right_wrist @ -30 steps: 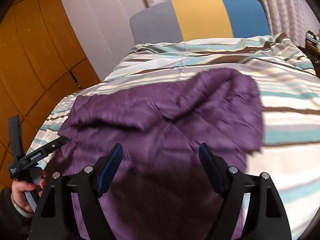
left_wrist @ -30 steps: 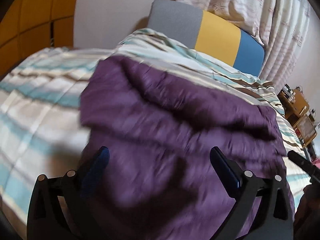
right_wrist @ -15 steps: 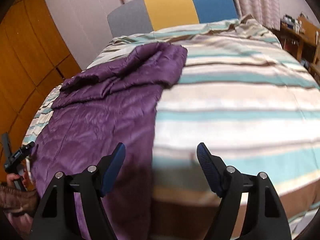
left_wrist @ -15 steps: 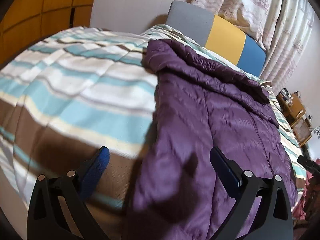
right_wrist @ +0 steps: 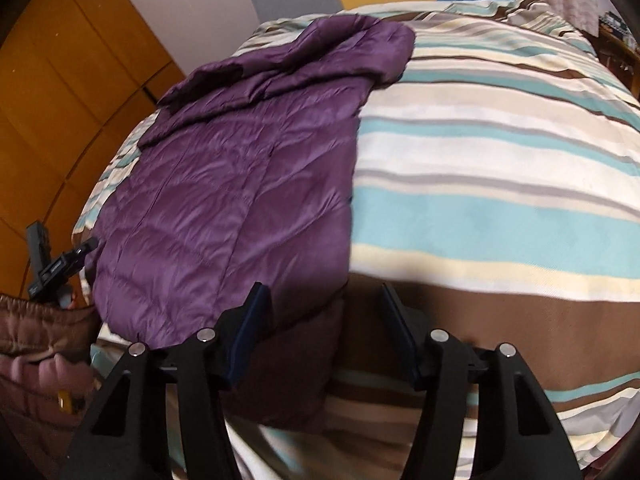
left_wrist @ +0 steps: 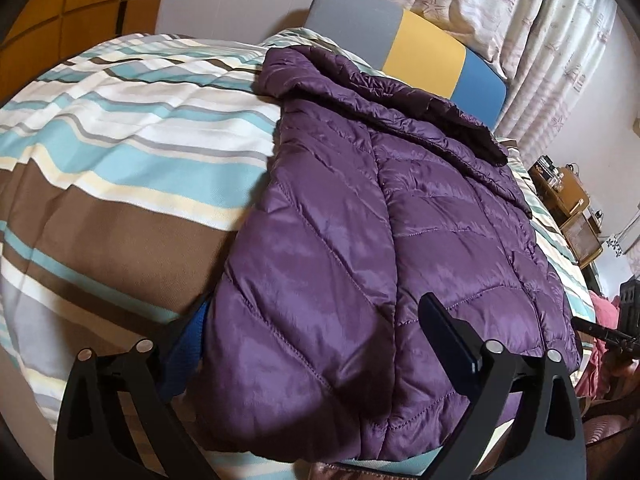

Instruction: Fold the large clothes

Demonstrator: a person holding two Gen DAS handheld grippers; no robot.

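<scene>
A purple quilted jacket (left_wrist: pixel 400 208) lies flat on the striped bedcover (left_wrist: pixel 120 148), its collar end toward the headboard. My left gripper (left_wrist: pixel 316 320) stands wide open at the jacket's near left corner. One finger is tucked beside the hem edge and the other rests over the fabric. In the right wrist view the same jacket (right_wrist: pixel 240 168) covers the left side of the bed. My right gripper (right_wrist: pixel 326 316) straddles its near right corner. Its jaws are closing with the corner fabric between them, and the pads are not pressing on it.
A grey, yellow and blue headboard (left_wrist: pixel 416 40) and curtains (left_wrist: pixel 520 20) stand behind the bed. Orange wooden panels (right_wrist: pixel 60 92) line the left side. A wooden desk (left_wrist: pixel 568 208) sits at the right. A person's brown quilted sleeve (right_wrist: pixel 36 344) shows at lower left.
Both grippers moved apart, from above the jacket's middle out to its two near corners, and sank a little. The right jaws have narrowed. The jacket looks settled flat.
</scene>
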